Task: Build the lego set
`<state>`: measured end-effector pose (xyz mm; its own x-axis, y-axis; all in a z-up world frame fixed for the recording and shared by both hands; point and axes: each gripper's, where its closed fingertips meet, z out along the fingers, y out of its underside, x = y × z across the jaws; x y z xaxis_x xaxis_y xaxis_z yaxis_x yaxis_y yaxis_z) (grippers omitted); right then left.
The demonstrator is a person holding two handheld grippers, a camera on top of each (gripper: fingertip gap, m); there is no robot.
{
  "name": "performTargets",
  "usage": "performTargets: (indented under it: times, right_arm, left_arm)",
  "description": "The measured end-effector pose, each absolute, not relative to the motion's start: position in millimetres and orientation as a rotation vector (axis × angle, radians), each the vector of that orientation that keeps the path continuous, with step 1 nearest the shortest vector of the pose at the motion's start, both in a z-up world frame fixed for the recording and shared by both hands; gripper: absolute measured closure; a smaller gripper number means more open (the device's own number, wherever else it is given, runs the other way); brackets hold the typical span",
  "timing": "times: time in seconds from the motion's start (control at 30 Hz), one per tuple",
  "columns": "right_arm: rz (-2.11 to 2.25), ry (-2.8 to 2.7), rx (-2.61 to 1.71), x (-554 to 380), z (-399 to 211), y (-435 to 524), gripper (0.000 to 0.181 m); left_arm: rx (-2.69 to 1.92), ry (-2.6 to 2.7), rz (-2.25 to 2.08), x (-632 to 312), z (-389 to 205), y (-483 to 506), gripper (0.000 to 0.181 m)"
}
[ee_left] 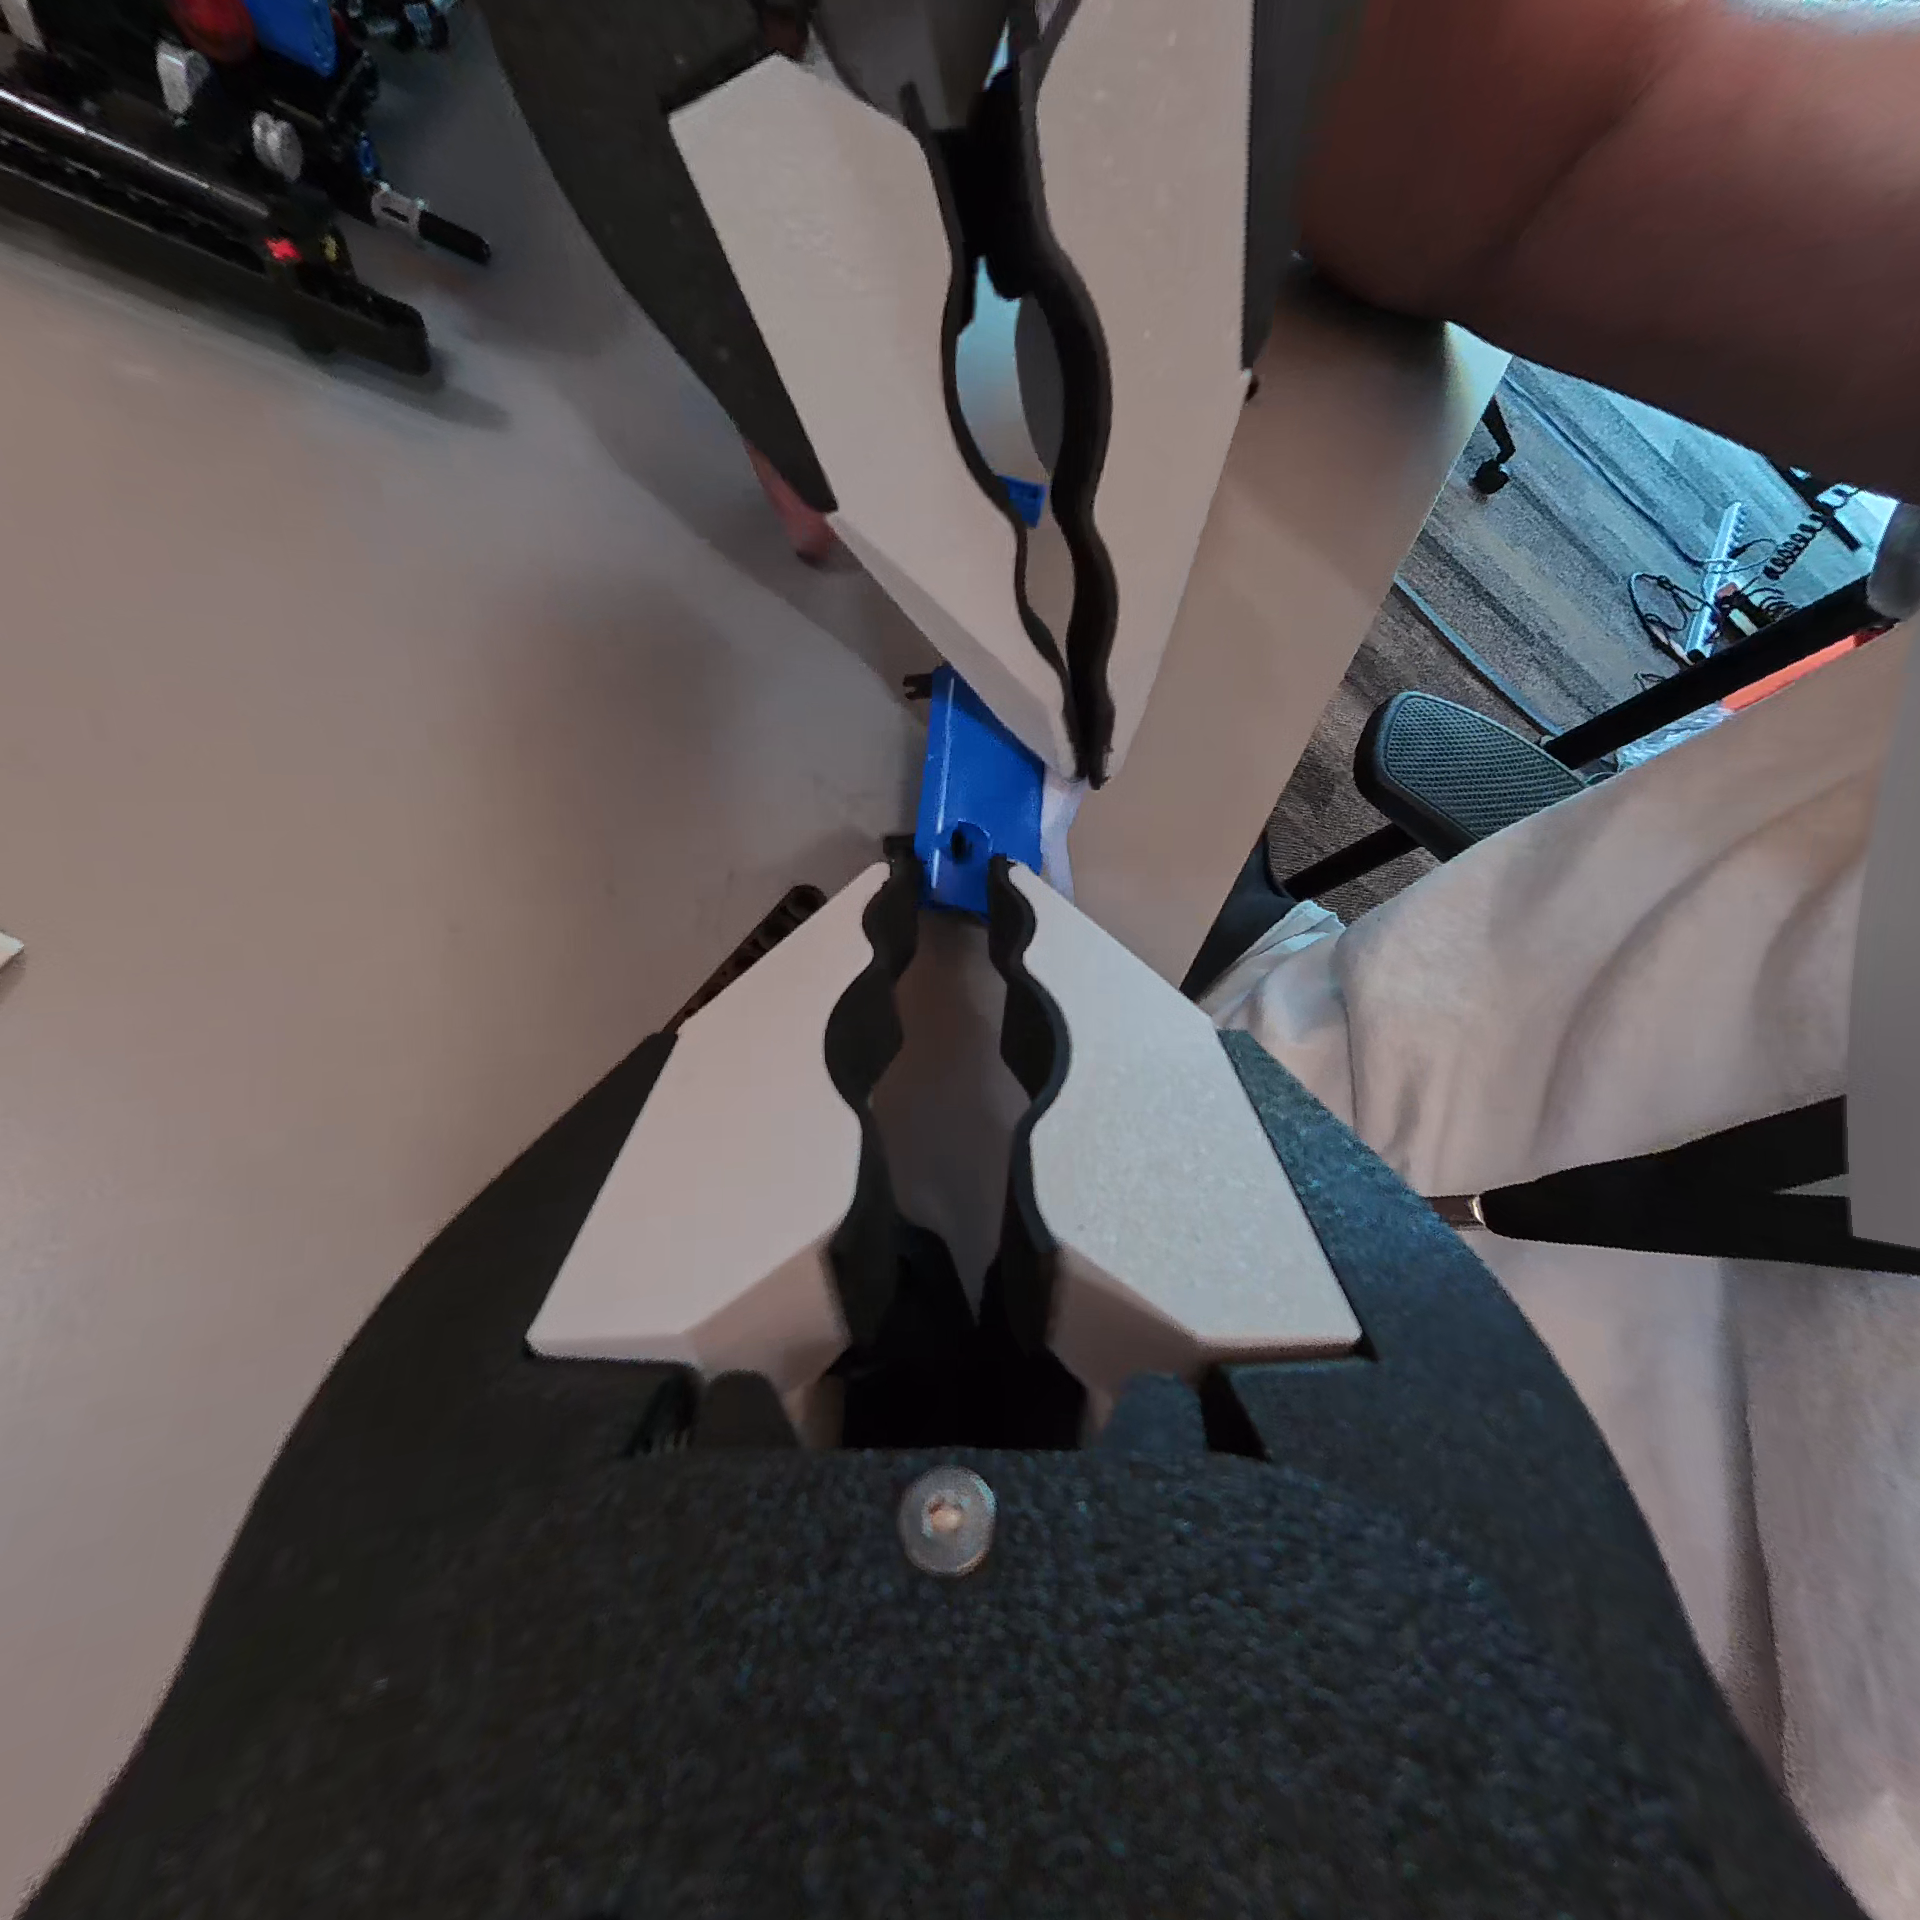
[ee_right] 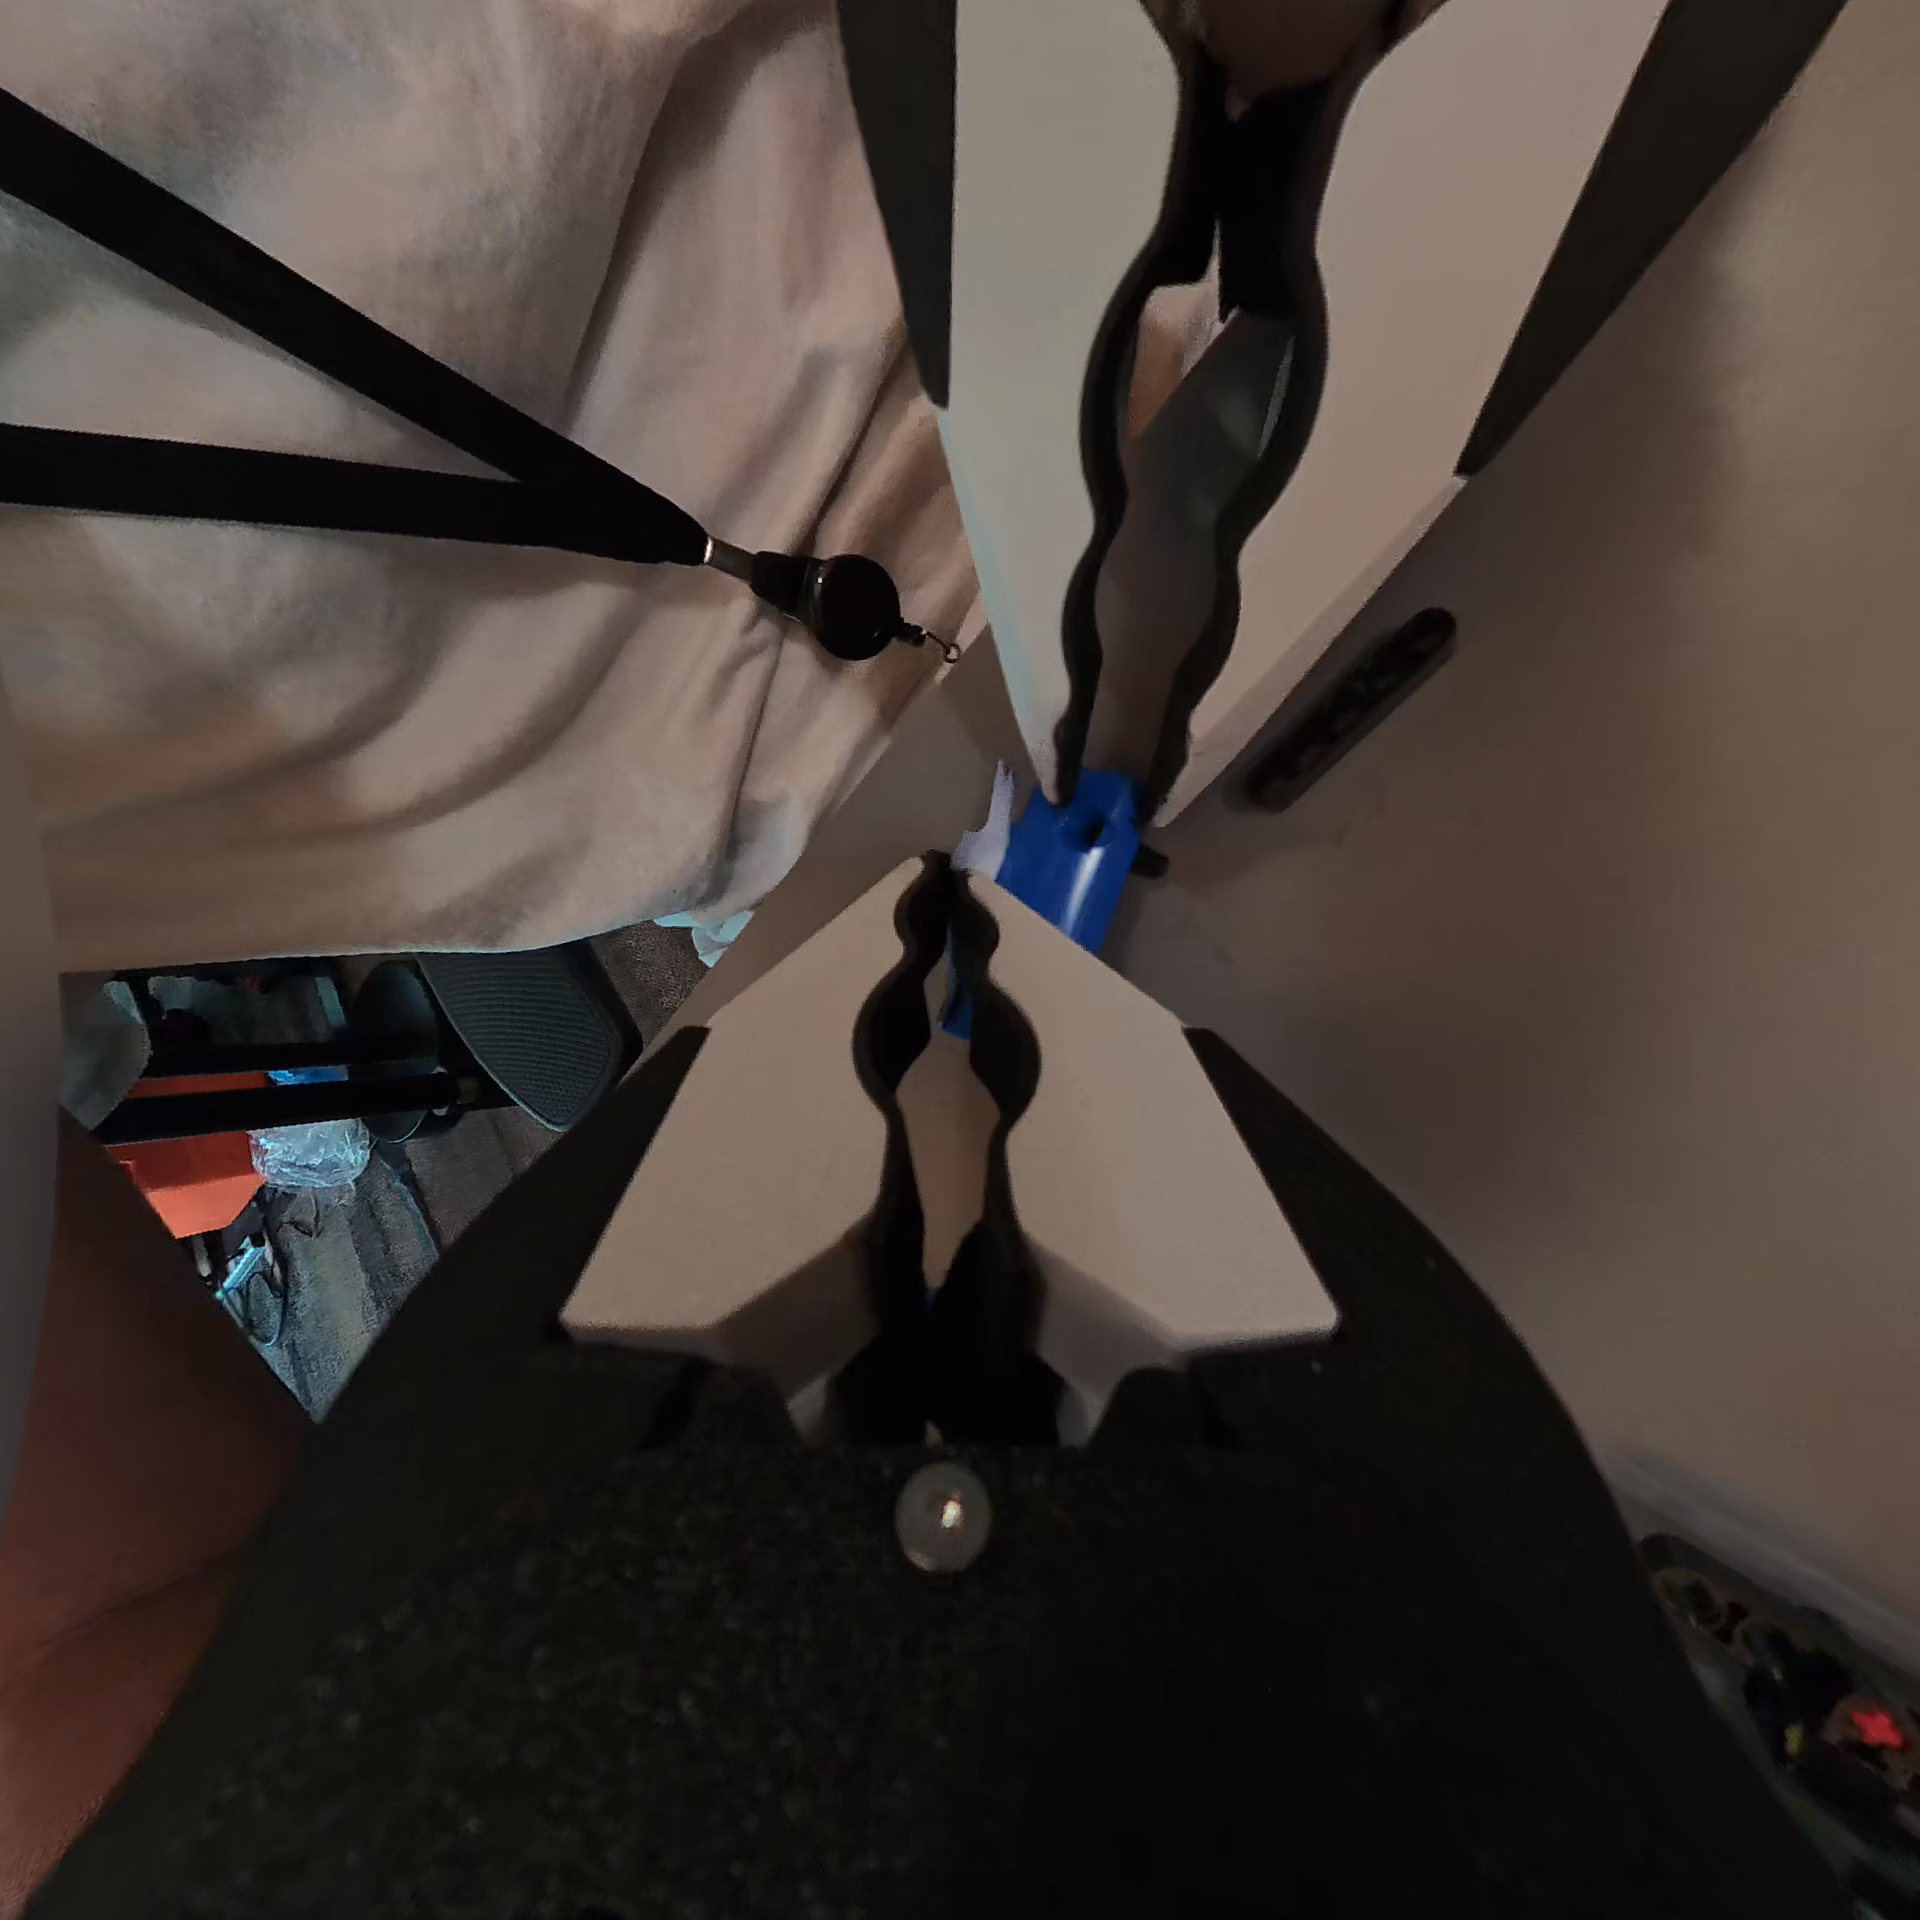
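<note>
A small blue lego piece [ee_left: 977, 821] with a round hole is held above the pale table [ee_left: 312, 727] near its front edge. My left gripper [ee_left: 951, 873] is shut on its near end. It also shows in the right wrist view [ee_right: 1075, 847], held by the left gripper [ee_right: 1112, 790] coming from the top. My right gripper [ee_right: 940, 878] is shut, tips together, right beside the blue piece. A small white bit [ee_right: 987, 821] sits between its tips and the piece; I cannot tell whether it is pinched. In the left wrist view the right gripper [ee_left: 1086, 764] comes from above.
A black lego model [ee_left: 208, 177] with red and blue parts stands at the table's far left. A black beam [ee_right: 1351, 707] lies beside the grippers. Another blue part [ee_left: 1023, 499] lies behind the right gripper's fingers. The person's torso with a black lanyard [ee_right: 364, 416] is close. Only a small space, under 4 cm, lies between the two pairs of fingers.
</note>
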<state>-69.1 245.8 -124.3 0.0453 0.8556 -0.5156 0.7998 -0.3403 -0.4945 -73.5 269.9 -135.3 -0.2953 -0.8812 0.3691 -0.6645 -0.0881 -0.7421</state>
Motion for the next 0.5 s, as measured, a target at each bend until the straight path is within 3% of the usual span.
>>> performTargets:
  times: [0.13,0.33,0.5]
  right_arm:
    - [1.222,-1.782,-2.180,-69,-119,239,0.181]
    - [1.186,-1.765,-2.180,-66,-116,241,0.181]
    - [1.159,-1.735,-2.171,-65,-115,248,0.181]
  left_arm:
    - [-1.759,1.953,-1.277,-73,-142,274,0.181]
    - [-1.677,1.934,-1.299,-72,-134,272,0.181]
    - [-1.524,1.858,-1.475,-79,-111,271,0.143]
